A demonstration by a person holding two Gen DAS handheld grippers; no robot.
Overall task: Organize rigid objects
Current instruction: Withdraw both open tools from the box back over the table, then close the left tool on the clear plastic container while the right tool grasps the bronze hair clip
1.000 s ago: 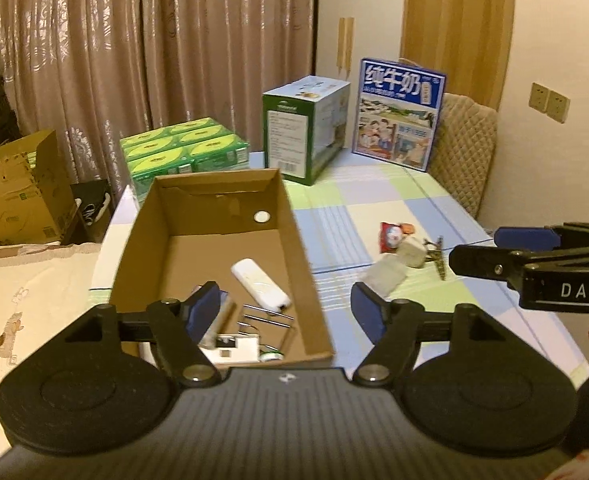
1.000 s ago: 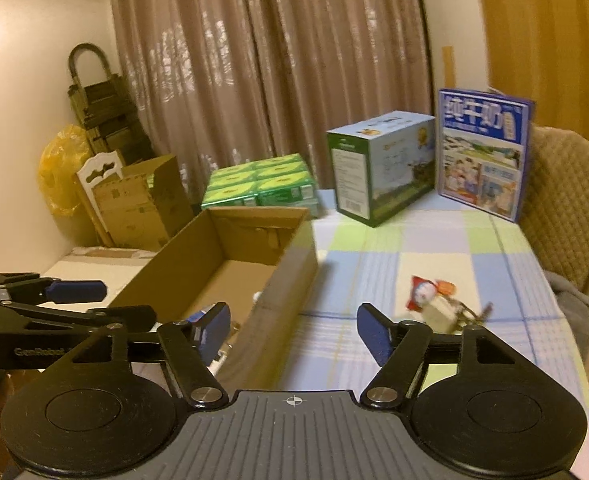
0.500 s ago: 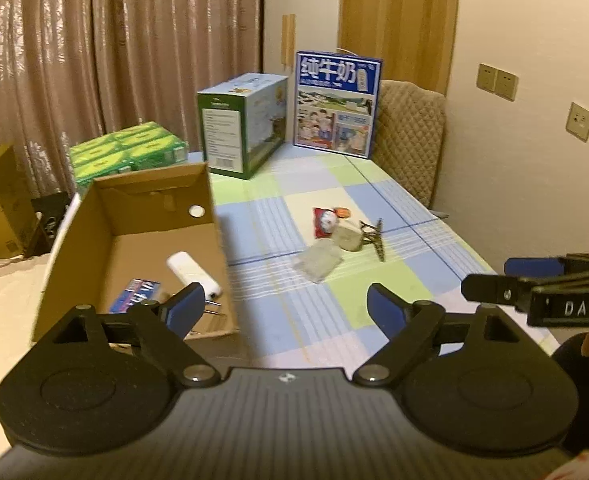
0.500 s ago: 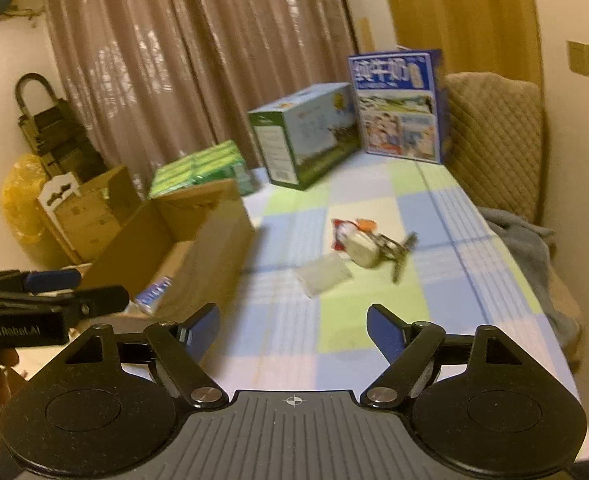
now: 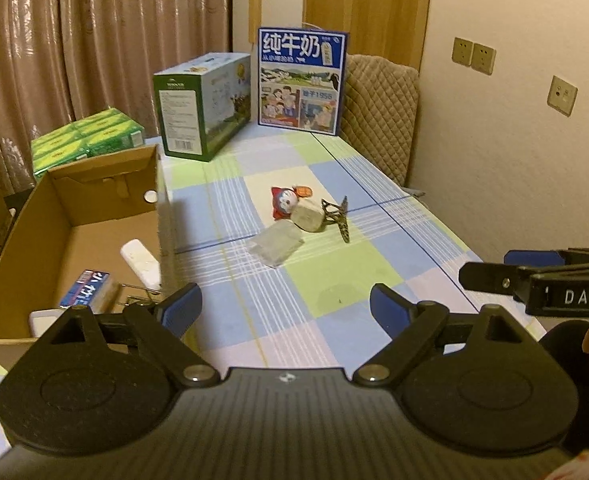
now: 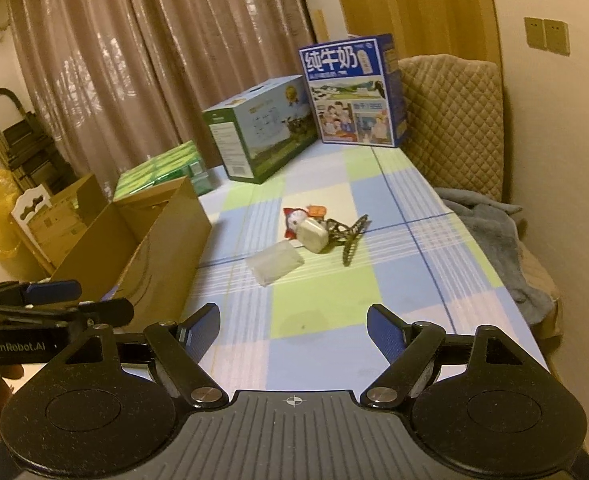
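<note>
A small heap lies mid-table on the checked cloth: a clear plastic case (image 5: 276, 244) (image 6: 276, 264), a white block (image 5: 308, 218) (image 6: 312, 234), a red cartoon packet (image 5: 284, 202) (image 6: 292, 218) and a dark clip (image 5: 340, 218) (image 6: 350, 240). To the left, the open cardboard box (image 5: 74, 208) (image 6: 162, 240) holds a white bar (image 5: 138, 262), a blue packet (image 5: 84, 292) and other small items. My left gripper (image 5: 282, 300) hovers over the near cloth, its jaws opening with nothing between them. My right gripper (image 6: 292, 314) is open and empty, short of the heap.
At the far end stand a green carton (image 5: 202, 108) and a blue milk carton (image 5: 300, 80), with green packs (image 5: 86, 140) behind the box. A quilted chair (image 6: 450, 120) with a grey cloth (image 6: 490, 232) borders the table's right edge.
Both views have swung right, from over the cardboard box to the table's heap, and come lower. Both pairs of jaws stand wider than a second ago.
</note>
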